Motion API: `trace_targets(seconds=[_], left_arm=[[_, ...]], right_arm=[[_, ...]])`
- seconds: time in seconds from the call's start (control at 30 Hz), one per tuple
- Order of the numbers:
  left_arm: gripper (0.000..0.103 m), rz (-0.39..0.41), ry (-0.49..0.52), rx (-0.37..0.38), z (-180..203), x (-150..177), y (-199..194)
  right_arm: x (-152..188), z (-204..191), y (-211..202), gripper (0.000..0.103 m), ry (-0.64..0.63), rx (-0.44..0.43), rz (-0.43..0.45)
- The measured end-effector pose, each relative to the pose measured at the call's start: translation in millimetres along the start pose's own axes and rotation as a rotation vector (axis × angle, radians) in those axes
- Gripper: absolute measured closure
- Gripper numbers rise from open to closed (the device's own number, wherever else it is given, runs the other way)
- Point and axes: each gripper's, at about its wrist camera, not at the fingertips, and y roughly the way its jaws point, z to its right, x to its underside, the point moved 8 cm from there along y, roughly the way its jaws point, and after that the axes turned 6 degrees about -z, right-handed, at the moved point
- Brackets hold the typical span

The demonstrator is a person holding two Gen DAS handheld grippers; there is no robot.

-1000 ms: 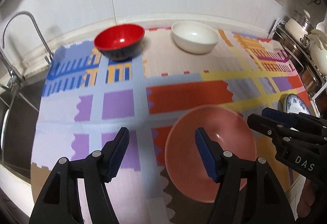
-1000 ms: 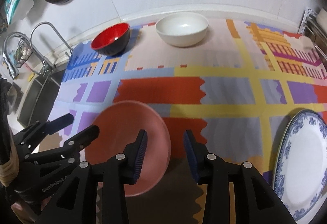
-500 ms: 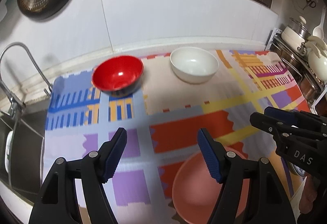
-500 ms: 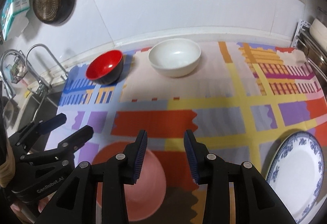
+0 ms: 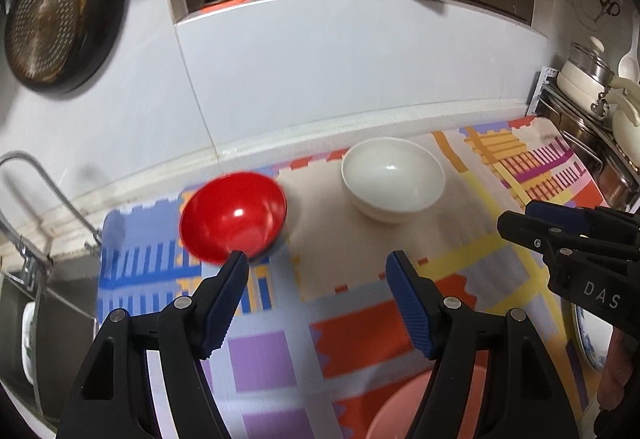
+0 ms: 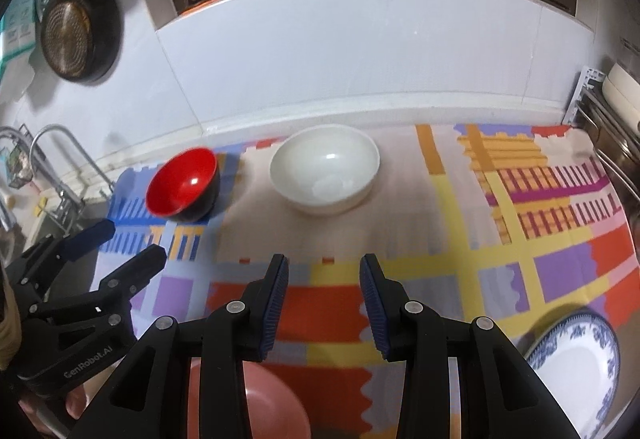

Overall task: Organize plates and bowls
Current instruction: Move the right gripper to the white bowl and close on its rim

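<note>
A red bowl with a black outside (image 5: 233,217) (image 6: 183,184) and a white bowl (image 5: 393,179) (image 6: 325,168) stand at the back of the patterned mat. A pink plate (image 5: 404,411) (image 6: 264,403) lies at the near edge, under both grippers. A blue-and-white plate (image 6: 576,363) lies near right, its edge just visible in the left wrist view (image 5: 588,339). My left gripper (image 5: 318,279) is open and empty, above the mat in front of the red bowl. My right gripper (image 6: 324,287) is open and empty, in front of the white bowl.
A sink with a tap (image 6: 60,147) lies to the left of the mat (image 6: 440,223). Pans (image 6: 74,35) hang on the wall at upper left. A rack with pots (image 5: 592,87) stands at the right. A tiled wall closes the back.
Both grippers have lifted and tilted up towards the back wall; the pink plate has slid to the bottom of both views and the two bowls sit nearer the middle.
</note>
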Motion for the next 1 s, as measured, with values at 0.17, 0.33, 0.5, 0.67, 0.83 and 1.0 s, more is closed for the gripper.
trace_targets(seconds=[0.17, 0.33, 0.5, 0.67, 0.83, 1.0], left_arm=[[0.032, 0.012, 0.012, -0.003, 0.5, -17.8, 13.3], [0.032, 0.025, 0.007, -0.001, -0.5, -35.0, 26.9], [0.033, 0.022, 0.003, 0.001, -2.0, -53.1, 46.9], [0.033, 0.001, 0.017, 0.009, -1.0, -67.4, 72.4], [0.033, -0.023, 0.027, 0.012, 2.0, -75.5, 97.3], [0.033, -0.052, 0.041, 0.011, 6.5, -80.1, 124.7]], right_arm=[[-18.9, 7.4, 7.7, 0.065, 0.014, 0.013, 0.018], [-36.9, 12.7, 19.9, 0.065, 0.036, 0.010, 0.028], [-52.9, 19.0, 35.8, 0.065, 0.061, 0.018, 0.028], [-66.2, 26.7, 54.6, 0.065, 0.084, 0.024, 0.020], [-74.9, 34.3, 75.8, 0.065, 0.108, 0.032, -0.002], [-78.1, 43.1, 98.2, 0.065, 0.127, 0.039, -0.036]])
